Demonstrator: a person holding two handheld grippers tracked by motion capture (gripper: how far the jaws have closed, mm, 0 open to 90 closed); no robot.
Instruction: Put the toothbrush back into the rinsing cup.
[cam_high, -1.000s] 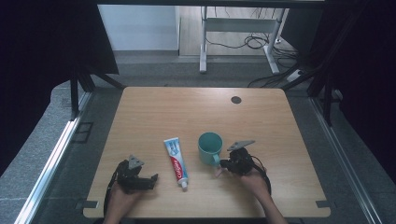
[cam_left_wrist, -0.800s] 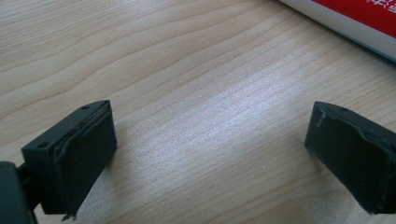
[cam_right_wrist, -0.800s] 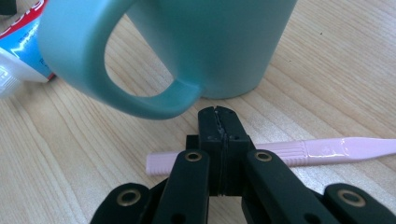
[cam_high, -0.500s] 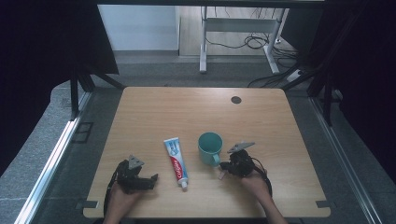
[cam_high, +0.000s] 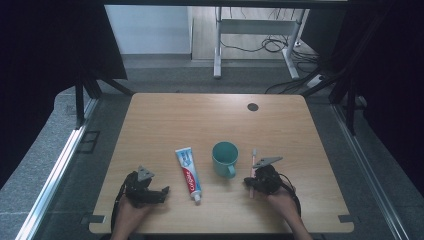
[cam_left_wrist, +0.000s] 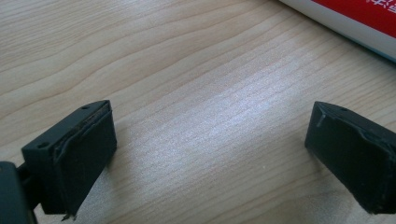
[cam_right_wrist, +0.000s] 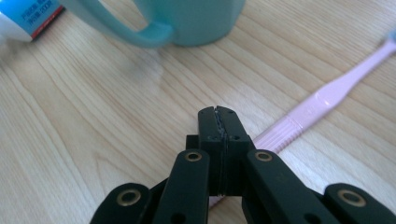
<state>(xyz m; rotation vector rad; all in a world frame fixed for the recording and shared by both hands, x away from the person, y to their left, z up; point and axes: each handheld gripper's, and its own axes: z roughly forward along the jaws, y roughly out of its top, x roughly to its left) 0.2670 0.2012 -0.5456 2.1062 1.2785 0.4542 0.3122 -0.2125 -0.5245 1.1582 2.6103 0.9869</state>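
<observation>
At the near edge of the wooden table (cam_high: 200, 115), a person's two hands are each resting a black two-jaw gripper on the surface. Over the last second the right gripper (cam_high: 250, 182) has been sliding a little to the right and towards the person, away from the teal mug (cam_high: 225, 157). The left gripper (cam_high: 162, 192) has been staying put. The right hand is probably lining up on the toothbrush for a pick-up that has not yet begun.

In the right gripper view, the right gripper (cam_right_wrist: 219, 116) is showing its jaws pressed fully together, pad against pad, with nothing between them. The pink toothbrush (cam_right_wrist: 317, 102) is lying flat on the wood, its handle running from under the closed jaws up to the right. Whether the jaws are touching it cannot be told.

In the left gripper view, the left gripper (cam_left_wrist: 210, 154) is holding its jaws wide apart over bare wood and gripping nothing. The edge of the toothpaste tube (cam_left_wrist: 355, 18) is passing just beyond it.

A little farther in, seen from above, the toothpaste tube (cam_high: 189, 172), the mug and the toothbrush (cam_high: 253, 157) are lying side by side from left to right, between the two hands. The toothbrush is just right of the mug and apart from it.
</observation>
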